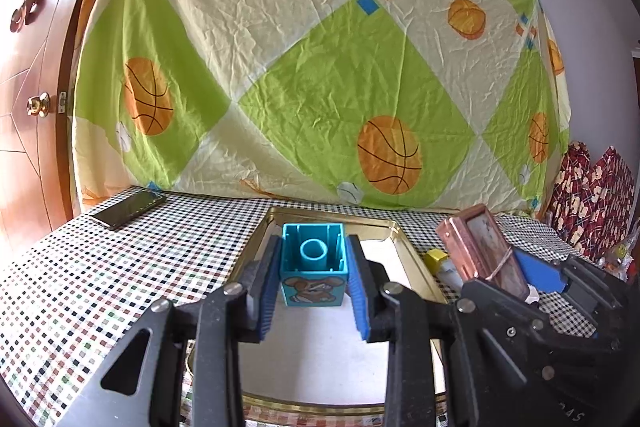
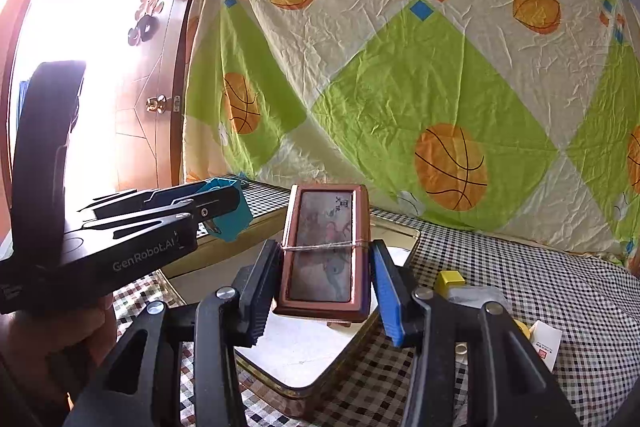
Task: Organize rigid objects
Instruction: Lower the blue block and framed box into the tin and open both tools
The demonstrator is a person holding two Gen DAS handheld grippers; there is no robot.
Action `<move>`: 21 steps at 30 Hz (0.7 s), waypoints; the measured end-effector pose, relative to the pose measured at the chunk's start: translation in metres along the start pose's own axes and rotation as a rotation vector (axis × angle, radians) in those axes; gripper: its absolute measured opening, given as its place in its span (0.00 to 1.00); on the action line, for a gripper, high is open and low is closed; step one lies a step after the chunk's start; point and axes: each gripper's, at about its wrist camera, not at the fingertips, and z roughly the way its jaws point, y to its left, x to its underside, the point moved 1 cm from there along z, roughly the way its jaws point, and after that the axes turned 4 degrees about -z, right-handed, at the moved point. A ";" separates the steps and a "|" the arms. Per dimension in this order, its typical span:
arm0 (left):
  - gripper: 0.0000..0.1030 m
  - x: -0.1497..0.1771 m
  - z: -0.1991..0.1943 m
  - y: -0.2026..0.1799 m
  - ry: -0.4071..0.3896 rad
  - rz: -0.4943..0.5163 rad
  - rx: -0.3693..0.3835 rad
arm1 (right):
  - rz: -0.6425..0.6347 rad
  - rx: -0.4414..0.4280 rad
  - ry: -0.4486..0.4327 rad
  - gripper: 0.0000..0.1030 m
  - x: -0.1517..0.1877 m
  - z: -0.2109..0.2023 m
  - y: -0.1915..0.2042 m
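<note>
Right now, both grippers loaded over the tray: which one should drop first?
Probably left. The left gripper holds the blue block over bare tray floor; the right gripper's brown box hangs nearer the rim.

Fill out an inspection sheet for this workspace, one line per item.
Surface: checkered tablecloth.
Job's things: blue block, brown box tied with string, both above the gold tray.
Clutter: phone, yellow cube, small white items beside it.
Grippers: left gripper shut on the block; right gripper shut on the box.
Cables: nothing seen.
Surroundings: basketball-print sheet, wooden door.
</note>
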 end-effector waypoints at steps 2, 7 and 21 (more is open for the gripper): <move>0.29 0.000 0.002 0.000 0.009 0.003 0.000 | -0.001 -0.001 0.001 0.47 -0.001 0.001 0.000; 0.29 -0.002 0.012 0.002 0.035 0.011 0.002 | -0.011 -0.008 0.009 0.47 -0.004 0.006 -0.001; 0.29 -0.020 0.068 0.001 0.263 0.087 0.028 | 0.080 -0.064 0.165 0.47 -0.025 0.069 -0.038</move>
